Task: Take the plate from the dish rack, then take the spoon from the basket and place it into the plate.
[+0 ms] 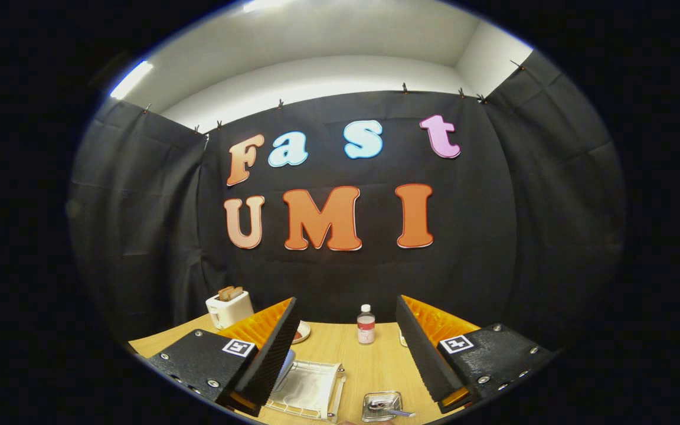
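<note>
While held wide open above the surface [369, 366], gripper [346, 348] grips nothing. Between the fingers: clear dish rack [310, 392] with a pale plate [300, 386]. Beside it, small glinting basket [380, 406] holding the metal spoon [388, 407].

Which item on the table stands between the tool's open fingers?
The small bottle with a white cap, beyond the open tool; the toaster stands off to the side.

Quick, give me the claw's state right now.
Claw: open, holding nothing, above the table.
</note>
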